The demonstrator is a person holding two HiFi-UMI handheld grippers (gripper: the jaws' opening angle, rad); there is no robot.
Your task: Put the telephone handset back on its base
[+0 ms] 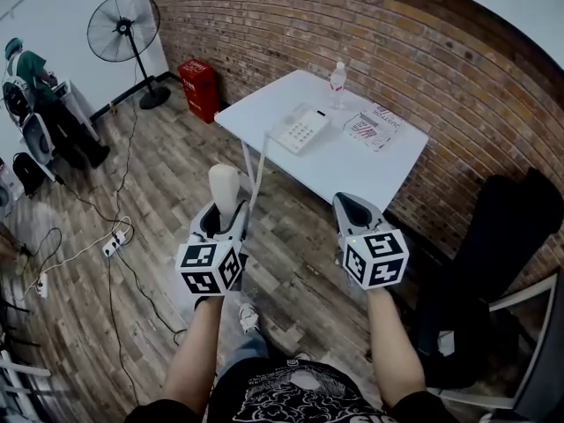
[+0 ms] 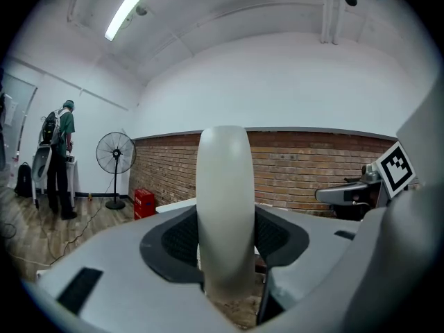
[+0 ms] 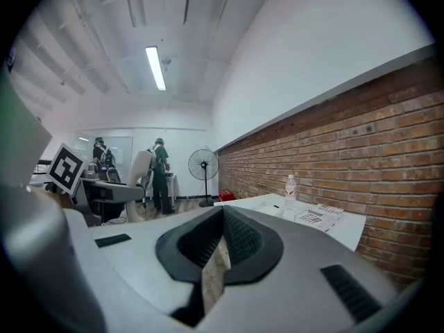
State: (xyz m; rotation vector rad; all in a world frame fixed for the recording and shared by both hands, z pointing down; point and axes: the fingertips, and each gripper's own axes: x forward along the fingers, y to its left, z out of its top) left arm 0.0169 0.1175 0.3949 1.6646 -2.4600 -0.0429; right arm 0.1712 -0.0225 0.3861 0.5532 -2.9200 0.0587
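**Handset held in the left gripper, away from its base**

The left gripper (image 1: 226, 219) has its jaws clamped wide on a cream plastic telephone handset (image 1: 224, 186). The handset stands upright between the dark pads and rises well above them. It is held over the wooden plank floor (image 1: 167, 174), nearer than the white rectangular counter (image 1: 388, 161) and not touching it. A coiled white cord (image 1: 258, 167) runs from the handset up to the counter's near edge. The white push-button telephone base (image 1: 300, 129) lies on the counter, left of centre, with its cradle empty.

The right gripper (image 1: 353, 204) hovers to the right at about the same height. Its jaws are drawn together to a thin slit with nothing between them.

On the far side of the counter, by the red brick wall (image 1: 397, 51), stands a clear plastic water bottle (image 1: 337, 83). Right of the base lies a printed sheet (image 1: 371, 130), perhaps a magazine; the print is too small to read.

Far left, a black standing fan (image 1: 123, 27) and a red crate (image 1: 200, 88) stand near the wall. A person in a green top (image 1: 28, 70) is at the left edge.
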